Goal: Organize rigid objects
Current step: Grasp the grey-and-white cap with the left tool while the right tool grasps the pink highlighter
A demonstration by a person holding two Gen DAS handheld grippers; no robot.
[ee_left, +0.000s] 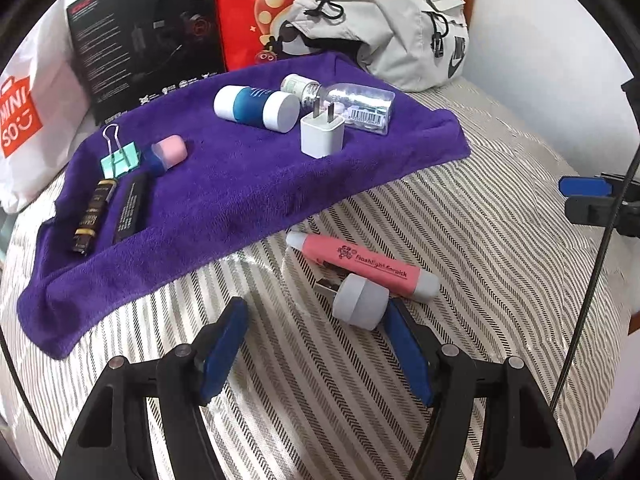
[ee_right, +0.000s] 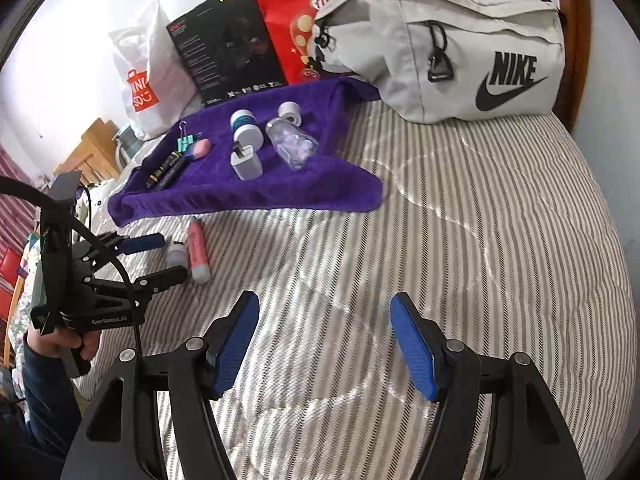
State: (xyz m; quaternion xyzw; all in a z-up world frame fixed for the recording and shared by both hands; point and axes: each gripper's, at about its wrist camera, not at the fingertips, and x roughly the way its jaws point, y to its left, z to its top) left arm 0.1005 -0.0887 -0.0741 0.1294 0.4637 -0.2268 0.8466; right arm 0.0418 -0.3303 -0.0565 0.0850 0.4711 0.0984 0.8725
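We see the left gripper (ee_left: 314, 320) spread wide, holding nothing, low over the striped bedspread (ee_left: 500, 240), its right pad just beside the grey USB plug (ee_left: 358, 300). Touching that plug lies the pink flashlight earpick (ee_left: 360, 262), both off the towel. Beyond, the purple towel (ee_left: 224, 192) carries a white charger (ee_left: 322, 134), a clear bottle (ee_left: 356, 106), a blue-white container (ee_left: 256, 108), a pink eraser (ee_left: 170, 152), a mint binder clip (ee_left: 120, 160) and two dark tubes (ee_left: 94, 216). Right gripper (ee_right: 324, 340) also released and empty, over bare bedspread, well apart from everything. A Nike bag (ee_right: 460, 52) sits behind the towel.
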